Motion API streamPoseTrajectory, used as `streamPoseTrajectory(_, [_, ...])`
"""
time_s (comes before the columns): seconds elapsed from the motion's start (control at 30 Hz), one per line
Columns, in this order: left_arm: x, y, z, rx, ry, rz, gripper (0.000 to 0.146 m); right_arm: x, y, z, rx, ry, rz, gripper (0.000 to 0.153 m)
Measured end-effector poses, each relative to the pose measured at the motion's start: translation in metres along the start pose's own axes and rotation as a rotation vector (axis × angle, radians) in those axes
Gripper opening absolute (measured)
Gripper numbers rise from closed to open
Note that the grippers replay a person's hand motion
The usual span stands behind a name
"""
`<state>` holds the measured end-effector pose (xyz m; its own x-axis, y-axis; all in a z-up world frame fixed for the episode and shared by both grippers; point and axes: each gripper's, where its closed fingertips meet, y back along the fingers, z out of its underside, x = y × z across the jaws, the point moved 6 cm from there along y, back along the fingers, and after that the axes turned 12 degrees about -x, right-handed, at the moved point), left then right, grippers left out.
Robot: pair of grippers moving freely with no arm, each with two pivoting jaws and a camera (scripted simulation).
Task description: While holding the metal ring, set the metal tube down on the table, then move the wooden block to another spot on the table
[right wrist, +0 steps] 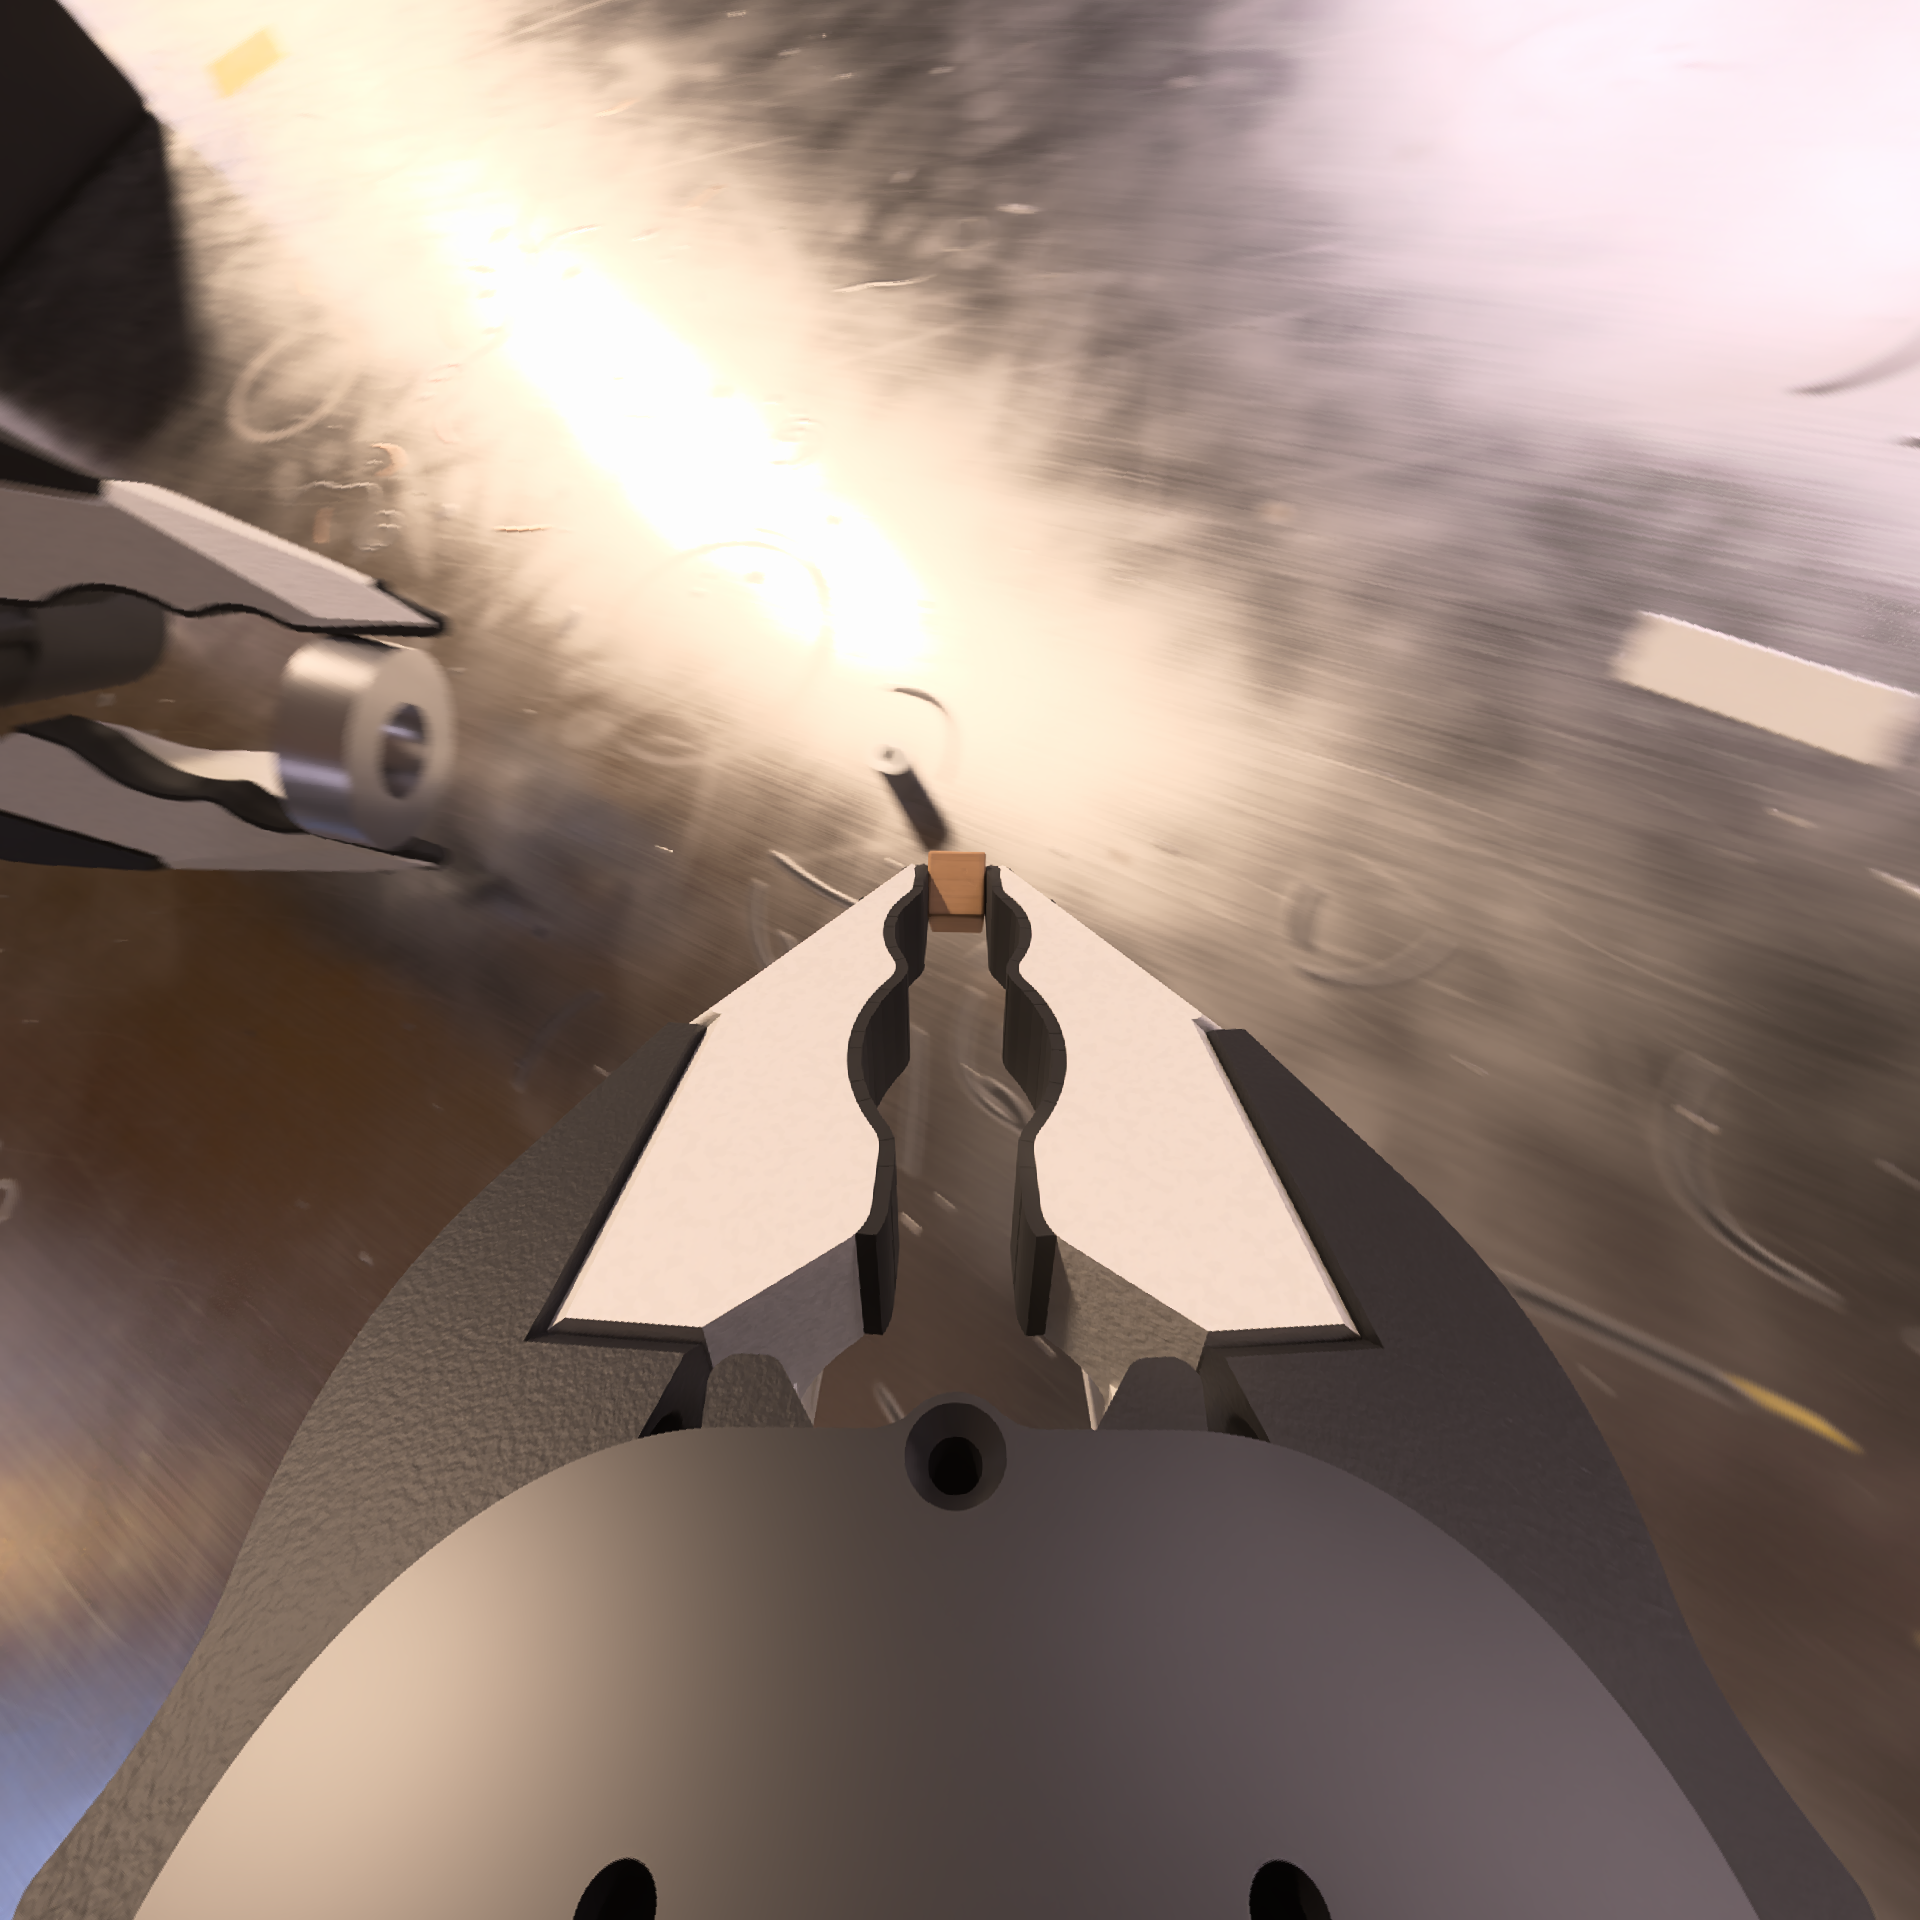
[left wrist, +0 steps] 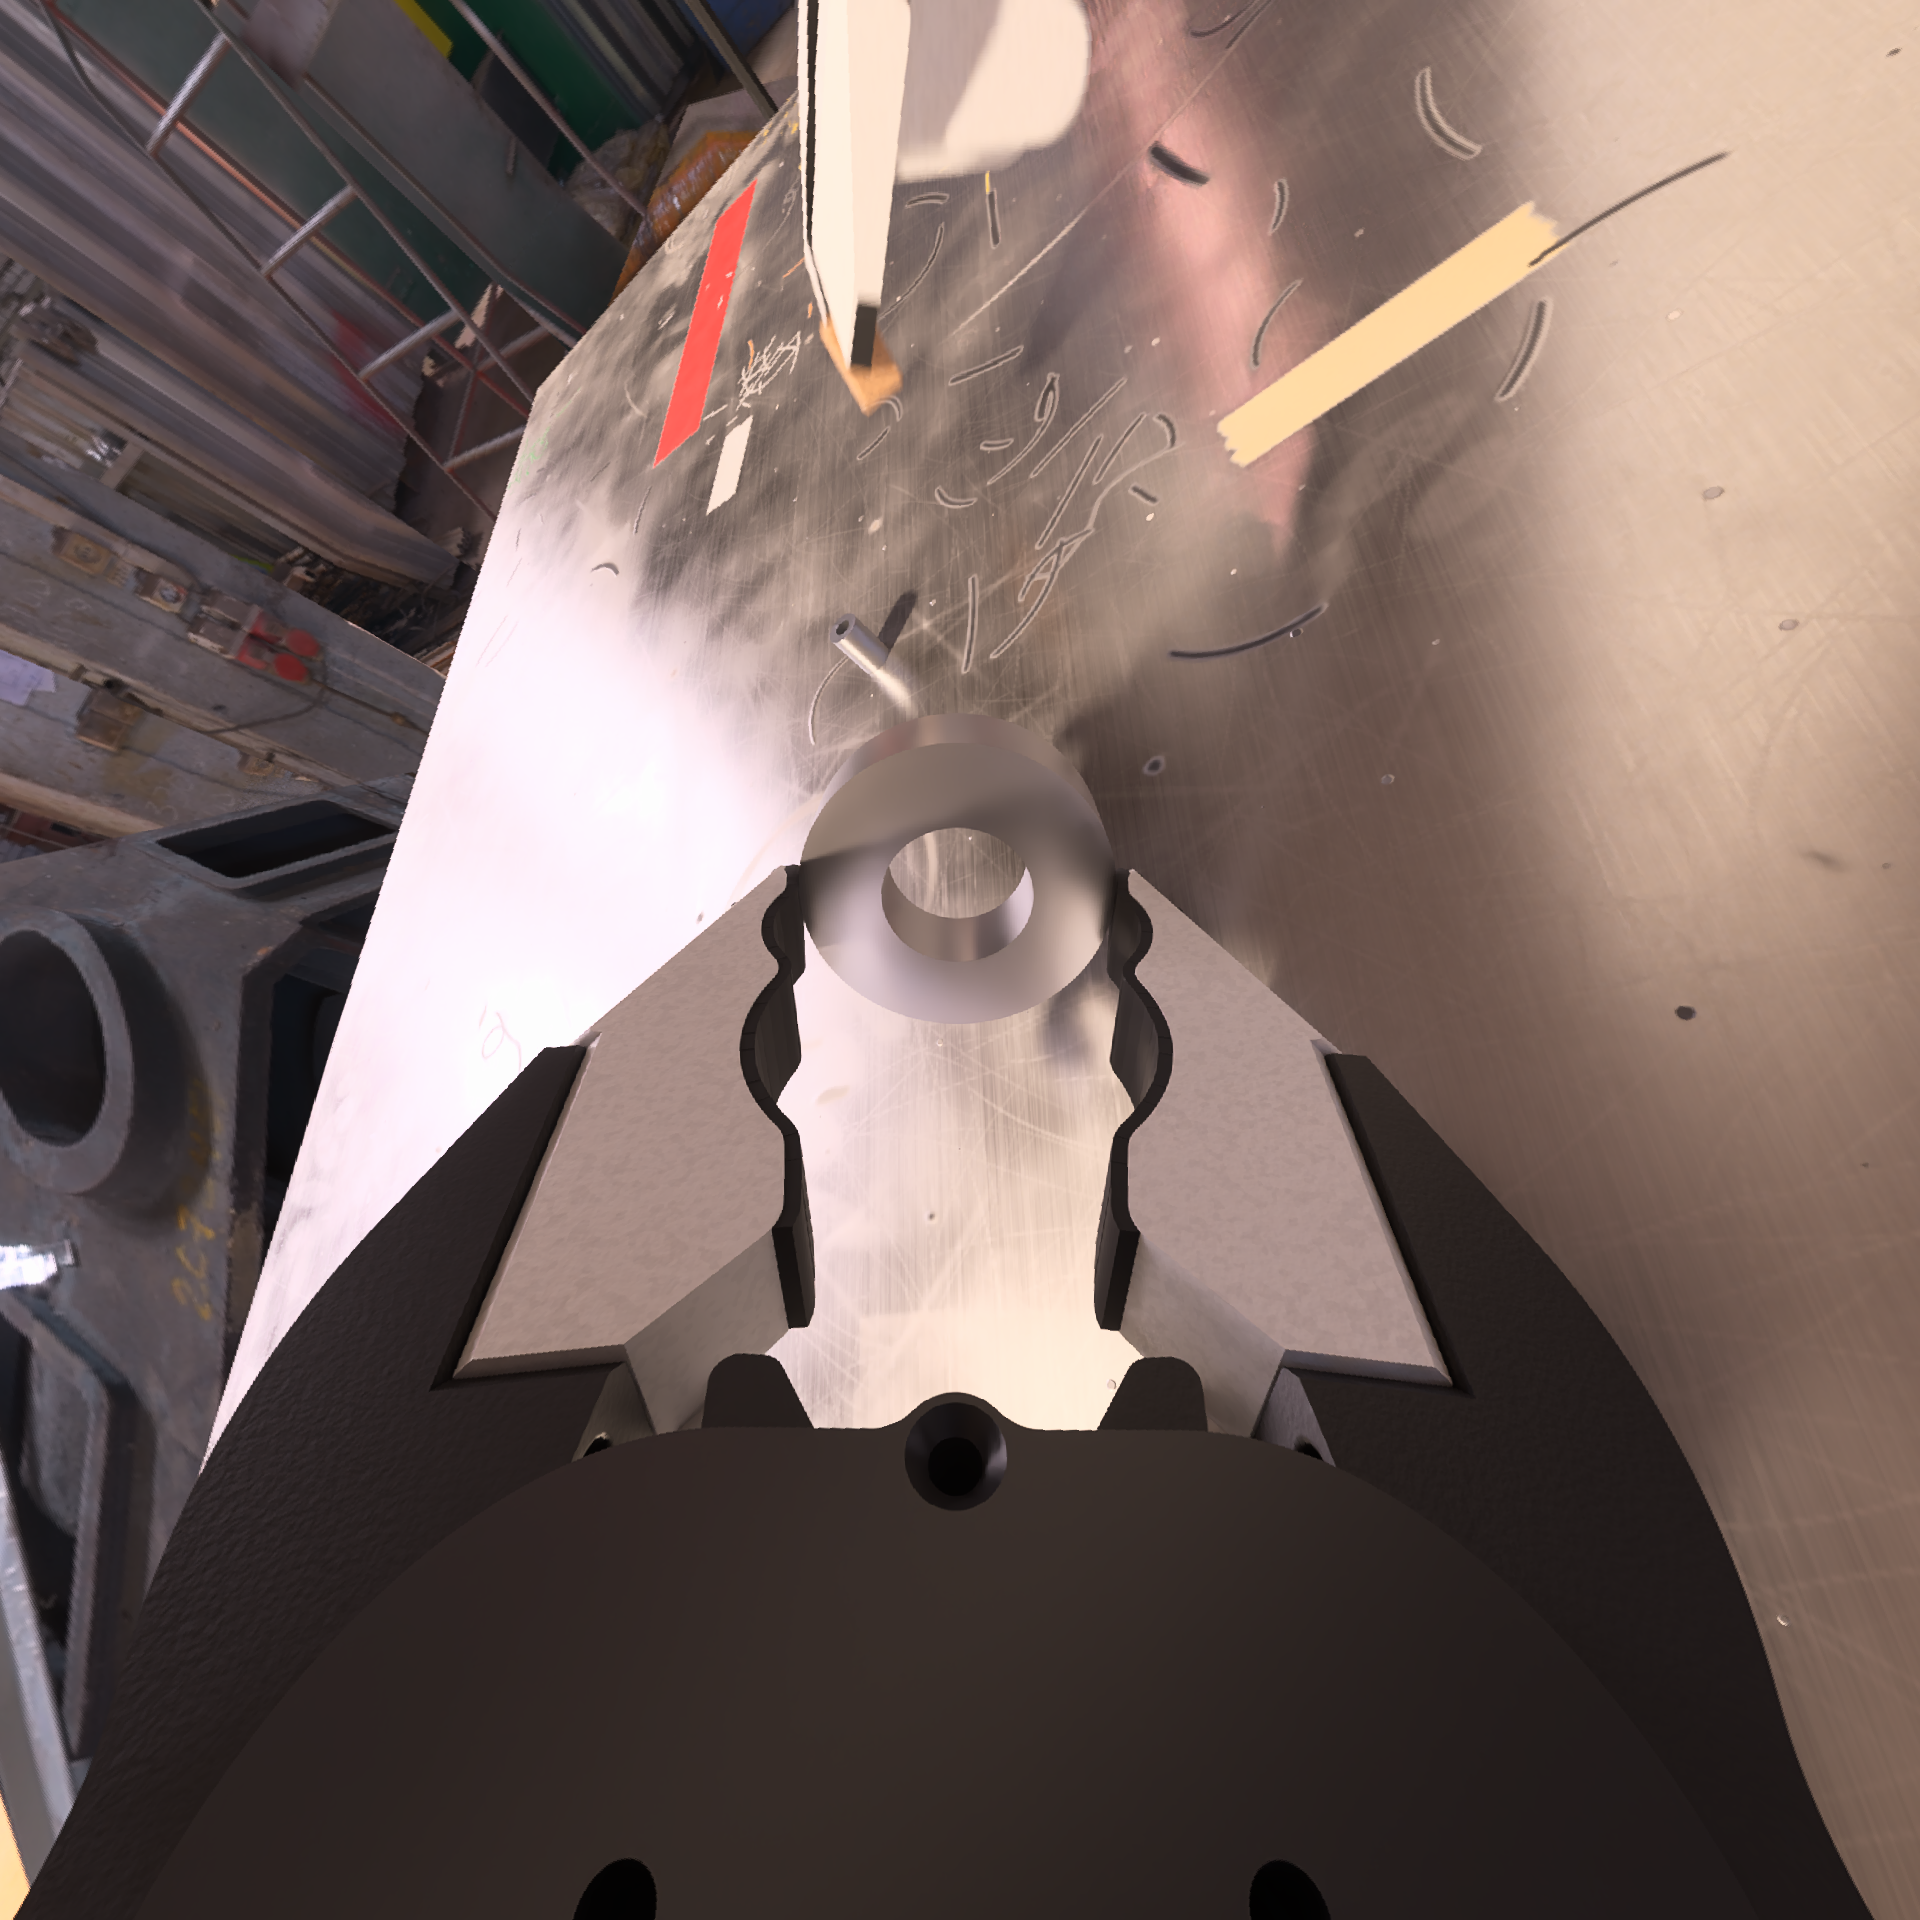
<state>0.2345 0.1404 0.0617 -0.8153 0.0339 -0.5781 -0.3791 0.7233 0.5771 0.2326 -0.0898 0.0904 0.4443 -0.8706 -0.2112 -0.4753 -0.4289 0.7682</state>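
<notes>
My left gripper (left wrist: pixel 956 883) is shut on the metal ring (left wrist: pixel 883 925), a thick silver ring held at the fingertips above the table. The small metal tube (left wrist: pixel 868 649) lies on the scratched metal table (left wrist: pixel 1558 831) just beyond the ring. My right gripper (right wrist: pixel 957 878) is shut on the small wooden block (right wrist: pixel 956 891) at its fingertips. In the left wrist view the right gripper (left wrist: pixel 860 353) comes down from above with the wooden block (left wrist: pixel 871 382) at the table. In the right wrist view the left gripper (right wrist: pixel 436 738) with the ring (right wrist: pixel 364 743) is at the left, and the tube (right wrist: pixel 914 795) lies just ahead.
A red tape strip (left wrist: pixel 707 322), a small white patch (left wrist: pixel 727 462) and a tan tape strip (left wrist: pixel 1382 332) lie flat on the table. The table's left edge (left wrist: pixel 436 831) drops off to workshop clutter. A pale strip (right wrist: pixel 1756 686) lies at the right.
</notes>
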Motion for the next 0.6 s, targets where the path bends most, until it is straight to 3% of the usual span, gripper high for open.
streamPoseTrajectory(0.13, [-0.001,-0.001,0.0,-0.007,0.013,0.008,0.059,-0.037,-0.042,-0.014,-0.019,0.009,-0.082,0.01])
streamPoseTrajectory(0.27, [-0.004,0.0,0.001,0.001,0.052,0.025,0.059,-0.042,-0.053,-0.015,-0.061,0.041,-0.025,0.01])
streamPoseTrajectory(0.43, [-0.021,0.002,0.004,0.024,0.216,0.031,0.059,-0.04,-0.062,-0.012,-0.174,0.032,0.05,0.011])
streamPoseTrajectory(0.53, [-0.031,0.003,0.007,0.024,0.295,0.011,0.059,-0.037,-0.061,-0.012,-0.144,0.029,0.063,0.043])
streamPoseTrajectory(0.6, [-0.038,0.002,0.01,0.013,0.333,-0.018,0.059,-0.031,-0.055,-0.014,-0.085,-0.018,0.109,0.054])
